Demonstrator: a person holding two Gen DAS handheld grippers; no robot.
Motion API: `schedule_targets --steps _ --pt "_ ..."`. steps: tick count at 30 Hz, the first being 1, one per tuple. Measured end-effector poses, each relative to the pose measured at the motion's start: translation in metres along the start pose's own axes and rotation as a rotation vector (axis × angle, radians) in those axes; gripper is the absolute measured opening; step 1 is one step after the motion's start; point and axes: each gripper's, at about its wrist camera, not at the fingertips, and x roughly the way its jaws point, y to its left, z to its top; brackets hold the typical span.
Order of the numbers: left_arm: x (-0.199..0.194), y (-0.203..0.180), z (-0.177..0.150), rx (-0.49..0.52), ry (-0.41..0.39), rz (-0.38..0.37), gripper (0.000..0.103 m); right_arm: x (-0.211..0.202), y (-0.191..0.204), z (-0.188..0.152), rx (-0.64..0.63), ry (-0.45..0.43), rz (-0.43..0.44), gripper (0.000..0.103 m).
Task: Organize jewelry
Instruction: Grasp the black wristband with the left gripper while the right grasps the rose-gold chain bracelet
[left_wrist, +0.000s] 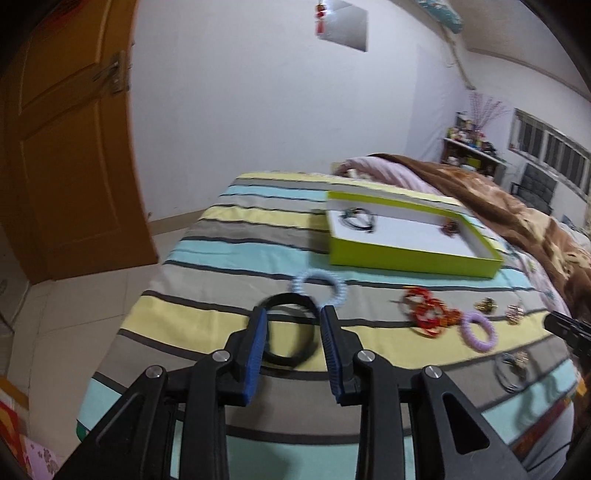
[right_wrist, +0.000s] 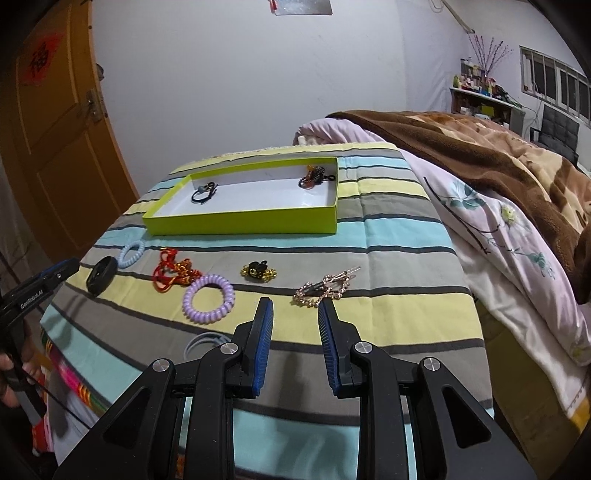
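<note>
A lime-green tray (right_wrist: 243, 223) with a white floor lies on the striped bedspread; it also shows in the left wrist view (left_wrist: 413, 256). It holds a black hair tie (right_wrist: 204, 194) and a dark beaded piece (right_wrist: 314, 176). In front of it lie a black ring (left_wrist: 291, 332), a pale blue coil tie (left_wrist: 319, 288), a red knot ornament (right_wrist: 173, 273), a purple coil tie (right_wrist: 208, 298), a gold-black clip (right_wrist: 258, 272) and a rhinestone clip (right_wrist: 327, 288). My left gripper (left_wrist: 291, 314) is open, its fingers either side of the black ring. My right gripper (right_wrist: 295, 306) is open and empty, just short of the rhinestone clip.
A brown blanket (right_wrist: 480, 147) and a floral quilt (right_wrist: 498, 236) are piled on the right of the bed. A wooden door (left_wrist: 62, 147) stands at the left. A grey hoop (right_wrist: 201, 341) lies near the bed's front edge. The bed drops off to a tiled floor (left_wrist: 74, 314) at the left.
</note>
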Motion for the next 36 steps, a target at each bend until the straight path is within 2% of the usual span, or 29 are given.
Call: schedule_targets --steps 4,13,17,23,29,36 --pt "0.018 0.01 -0.001 -0.018 0.034 0.035 0.031 0.012 -0.003 0.003 0.008 0.014 -0.006 0.026" --pt "0.046 0.01 -0.007 -0.013 0.116 0.032 0.031 0.035 -0.018 0.01 0.075 0.041 -0.034 0.026" --pt "0.047 0.01 -0.006 -0.014 0.11 0.022 0.031 0.044 -0.025 0.012 0.109 0.056 -0.035 0.026" --pt "0.051 0.007 -0.003 -0.008 0.113 0.012 0.024 0.058 -0.019 0.018 0.103 0.089 -0.045 0.026" --pt "0.053 0.005 -0.003 -0.001 0.112 0.002 0.024 0.068 -0.008 0.025 0.04 0.117 -0.038 0.026" --pt "0.054 0.007 -0.003 -0.003 0.111 -0.007 0.024 0.063 -0.005 0.025 0.029 0.113 -0.036 0.026"
